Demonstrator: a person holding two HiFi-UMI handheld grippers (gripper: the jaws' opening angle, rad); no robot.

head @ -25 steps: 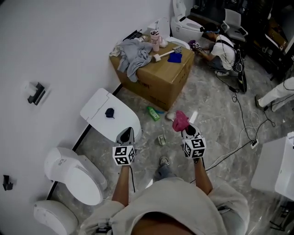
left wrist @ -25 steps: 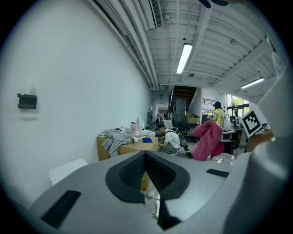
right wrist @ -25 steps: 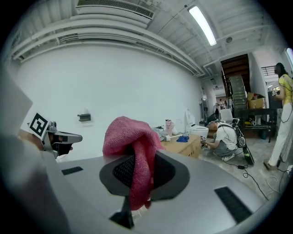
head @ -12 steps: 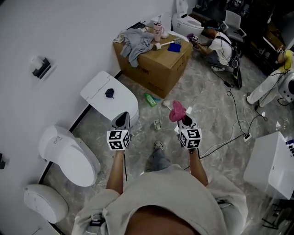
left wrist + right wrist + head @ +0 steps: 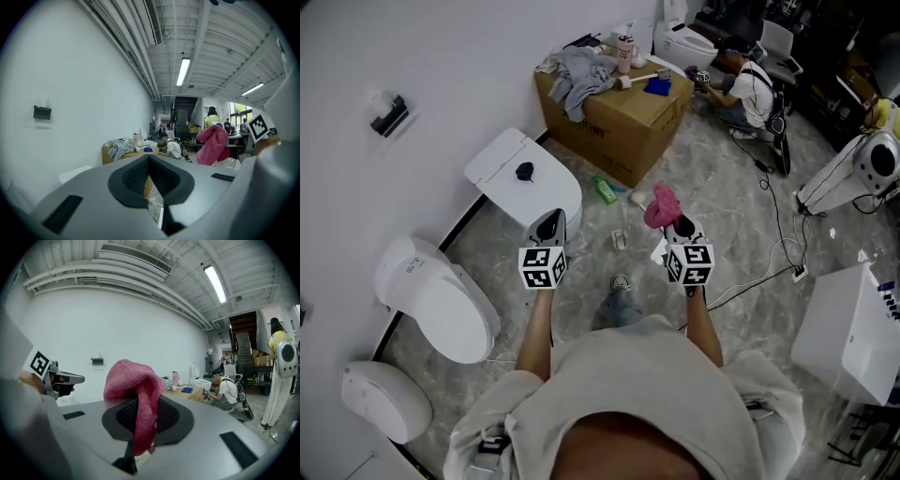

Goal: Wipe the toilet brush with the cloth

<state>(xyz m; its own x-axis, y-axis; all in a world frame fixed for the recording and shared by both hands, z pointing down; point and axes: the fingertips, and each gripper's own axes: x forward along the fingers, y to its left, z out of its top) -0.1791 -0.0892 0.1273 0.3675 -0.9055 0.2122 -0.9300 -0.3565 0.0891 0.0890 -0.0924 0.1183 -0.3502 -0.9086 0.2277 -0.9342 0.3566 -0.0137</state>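
Note:
My right gripper [image 5: 669, 223] is shut on a pink cloth [image 5: 662, 205], which bunches up over its jaws [image 5: 133, 380] above the floor. My left gripper [image 5: 549, 225] is held level with it to the left, shut with nothing between its pads [image 5: 149, 159]. From the left gripper view the pink cloth [image 5: 213, 144] hangs to the right. The toilet brush [image 5: 635, 80], white-handled, lies far ahead on top of a cardboard box [image 5: 619, 127], next to a blue item [image 5: 657, 86]. Both grippers are well short of the box.
A grey garment [image 5: 581, 66] and a bottle [image 5: 625, 49] share the box top. White toilet parts [image 5: 523, 186] [image 5: 441, 300] line the left wall. A green bottle [image 5: 606, 190] and cables [image 5: 783, 246] lie on the floor. A person [image 5: 748, 89] crouches beyond the box. A white cabinet [image 5: 848, 333] stands right.
The view has shifted, so the box and the toilets sit higher and nearer the left wall in the frame. Both grippers keep the same pose and the cloth stays held.

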